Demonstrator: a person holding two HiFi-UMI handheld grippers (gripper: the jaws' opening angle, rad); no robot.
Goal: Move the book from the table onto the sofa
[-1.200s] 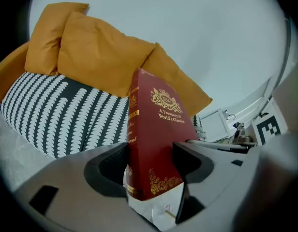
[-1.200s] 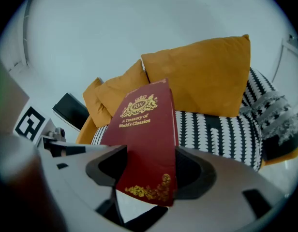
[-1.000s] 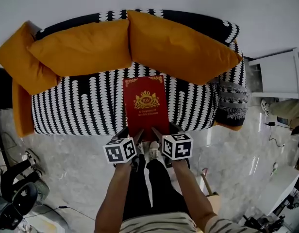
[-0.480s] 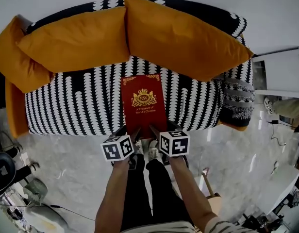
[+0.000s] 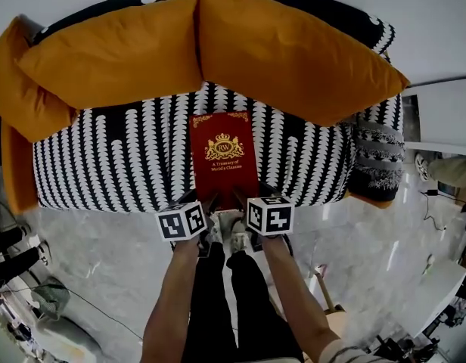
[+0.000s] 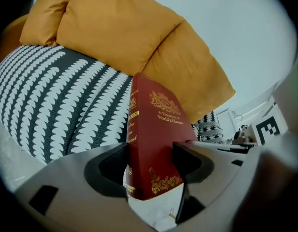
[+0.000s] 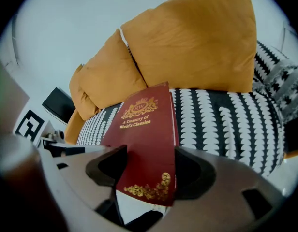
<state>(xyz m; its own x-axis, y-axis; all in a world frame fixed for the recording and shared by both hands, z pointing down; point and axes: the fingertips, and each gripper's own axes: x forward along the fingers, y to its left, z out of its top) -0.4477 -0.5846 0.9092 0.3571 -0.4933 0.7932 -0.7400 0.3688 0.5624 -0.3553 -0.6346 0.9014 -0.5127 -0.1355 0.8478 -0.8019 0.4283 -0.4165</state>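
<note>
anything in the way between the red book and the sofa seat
Nothing visible does. The seat of the black-and-white patterned sofa under the red hardcover book is bare; the orange cushions lie further back.

My book (image 5: 224, 153) is a red hardback with a gold crest, gold title lettering and gold corner scrolls. It sits cover up, lengthwise over the sofa (image 5: 104, 165) and its black-and-white patterned seat. Its far end points toward the orange back cushions (image 5: 286, 51). My left claw (image 5: 209, 203) and right claw (image 5: 243, 197) clamp its near end.
</note>
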